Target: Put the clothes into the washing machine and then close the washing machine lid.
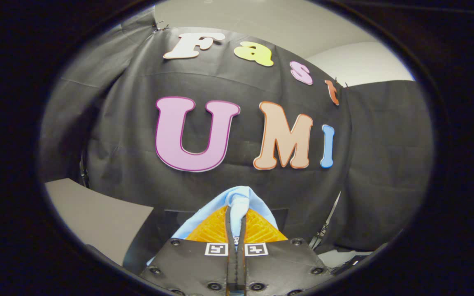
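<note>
A light blue garment (237, 197) is pinched between my two orange fingers (214, 228). The cloth bulges up past the fingertips and drapes down over both sides of them. My gripper (237, 211) is shut on this garment and held up in the air, facing the booth's black cloth wall. The rest of the garment hangs out of sight below the fingers.
A grey table surface (97, 218) lies low to the left of the fingers. The black cloth wall (237, 181) stands straight ahead. Cables and a pale surface (335, 255) show low to the right.
</note>
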A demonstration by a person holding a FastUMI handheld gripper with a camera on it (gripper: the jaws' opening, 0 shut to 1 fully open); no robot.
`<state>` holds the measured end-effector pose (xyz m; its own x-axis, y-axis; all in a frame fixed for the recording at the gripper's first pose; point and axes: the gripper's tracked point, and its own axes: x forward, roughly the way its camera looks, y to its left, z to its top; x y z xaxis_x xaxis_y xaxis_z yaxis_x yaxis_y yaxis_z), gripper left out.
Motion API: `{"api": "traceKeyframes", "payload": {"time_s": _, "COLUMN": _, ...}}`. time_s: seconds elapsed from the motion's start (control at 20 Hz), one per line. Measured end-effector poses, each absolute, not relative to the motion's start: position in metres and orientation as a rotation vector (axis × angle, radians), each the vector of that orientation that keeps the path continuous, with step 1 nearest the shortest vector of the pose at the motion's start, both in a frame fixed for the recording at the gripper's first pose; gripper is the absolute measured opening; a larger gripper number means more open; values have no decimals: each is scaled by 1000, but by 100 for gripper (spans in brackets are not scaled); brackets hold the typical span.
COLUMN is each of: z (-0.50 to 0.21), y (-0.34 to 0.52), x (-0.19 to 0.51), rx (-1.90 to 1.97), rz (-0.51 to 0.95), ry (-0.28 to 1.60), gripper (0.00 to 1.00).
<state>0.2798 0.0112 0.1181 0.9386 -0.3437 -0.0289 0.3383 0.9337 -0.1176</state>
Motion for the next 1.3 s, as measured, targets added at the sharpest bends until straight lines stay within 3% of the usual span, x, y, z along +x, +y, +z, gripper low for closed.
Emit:
{"api": "traceKeyframes", "payload": {"time_s": 0.6, "z": -38, "y": -18, "x": 310, "rx": -150, "rz": -287, "ry": 314, "gripper": 1}}
{"api": "traceKeyframes", "payload": {"time_s": 1.3, "z": -133, "y": -28, "x": 314, "rx": -106, "rz": -270, "ry": 506, "gripper": 2}}
